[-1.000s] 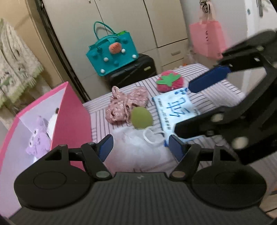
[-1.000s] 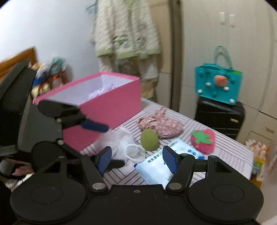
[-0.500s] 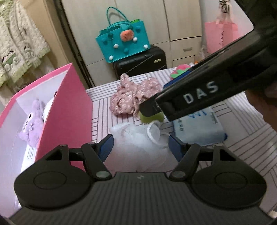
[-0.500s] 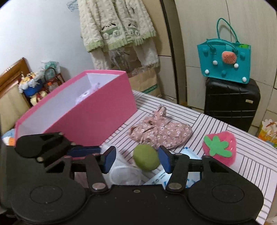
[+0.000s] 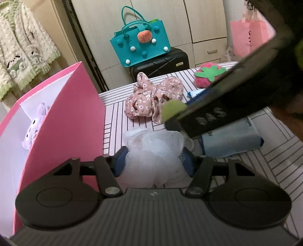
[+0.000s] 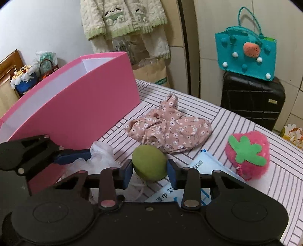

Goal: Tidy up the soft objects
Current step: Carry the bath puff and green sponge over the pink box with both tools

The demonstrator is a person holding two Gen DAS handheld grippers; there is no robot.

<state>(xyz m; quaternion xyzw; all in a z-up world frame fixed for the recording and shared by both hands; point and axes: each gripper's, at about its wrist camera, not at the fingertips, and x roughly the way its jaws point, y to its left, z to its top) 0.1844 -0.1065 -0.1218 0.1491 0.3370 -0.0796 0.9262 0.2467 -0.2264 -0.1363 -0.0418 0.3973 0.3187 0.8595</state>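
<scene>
My left gripper [image 5: 153, 160] has its blue fingers on both sides of a white mesh bath pouf [image 5: 154, 145] on the striped table, pads touching it. My right gripper [image 6: 149, 171] has its pads against both sides of a green egg-shaped sponge [image 6: 149, 162], also seen in the left wrist view [image 5: 171, 111]. A pink box [image 6: 75, 102] stands at the left and holds a purple plush toy [image 5: 35, 128]. A floral pink cloth [image 6: 168, 130], a pink plush strawberry [image 6: 248, 153] and a blue wet-wipes pack [image 5: 231, 140] lie on the table.
The right gripper's black body [image 5: 236, 85] crosses the upper right of the left wrist view. A teal felt bag [image 6: 246, 56] sits on a black suitcase [image 6: 251, 102] behind the table. A cream sweater [image 6: 123, 17] hangs at the back. The striped tablecloth [image 6: 284, 185] reaches the right edge.
Both grippers have moved forward and down and narrowed. The left one now has the white pouf between its fingers; the right one has closed in on the green sponge.
</scene>
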